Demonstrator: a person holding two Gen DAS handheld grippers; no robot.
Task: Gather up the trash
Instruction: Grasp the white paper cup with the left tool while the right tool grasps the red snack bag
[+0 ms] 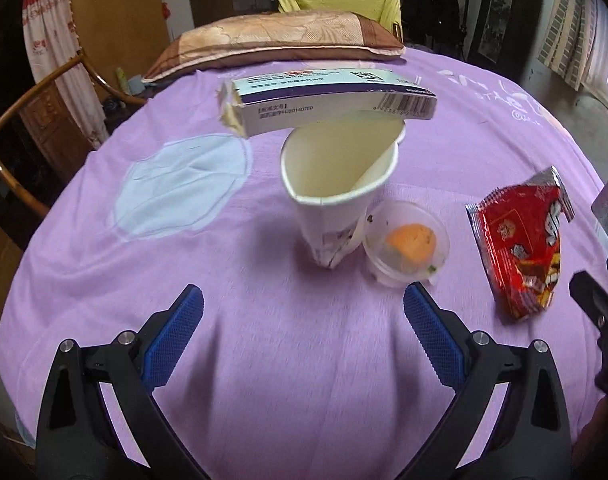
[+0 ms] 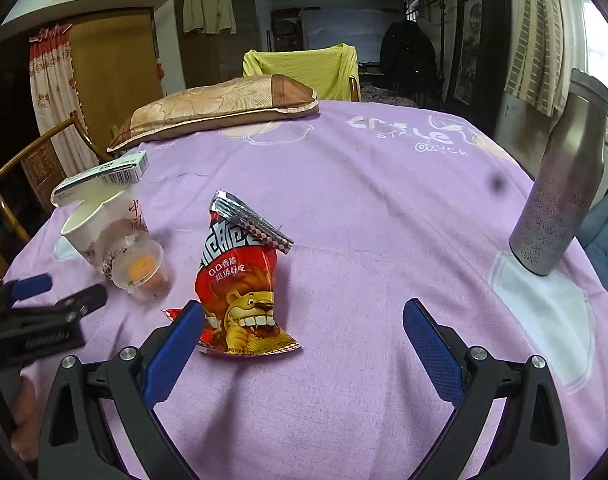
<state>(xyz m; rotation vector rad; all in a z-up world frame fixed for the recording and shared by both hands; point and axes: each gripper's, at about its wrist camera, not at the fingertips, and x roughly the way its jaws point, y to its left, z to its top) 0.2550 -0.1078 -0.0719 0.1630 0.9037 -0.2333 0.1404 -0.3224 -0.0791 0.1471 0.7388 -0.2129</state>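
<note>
A crushed white paper cup (image 1: 338, 196) (image 2: 99, 222) stands on the purple tablecloth (image 1: 263, 360), with a torn medicine box (image 1: 328, 98) (image 2: 103, 178) lying across its rim. Beside it sits a small clear plastic cup (image 1: 406, 246) (image 2: 141, 270) holding something orange. A red snack wrapper (image 1: 522, 244) (image 2: 241, 280) lies to the right. My left gripper (image 1: 304, 308) is open, a short way in front of the paper cup. My right gripper (image 2: 304, 322) is open too, its left finger at the wrapper's lower edge. Nothing is held.
A steel thermos (image 2: 560, 196) stands at the right on a white cloth patch. A brown pillow (image 1: 271, 42) (image 2: 219, 102) lies at the far edge, with a yellow-covered chair (image 2: 304, 66) behind and a wooden chair (image 1: 31, 120) at the left.
</note>
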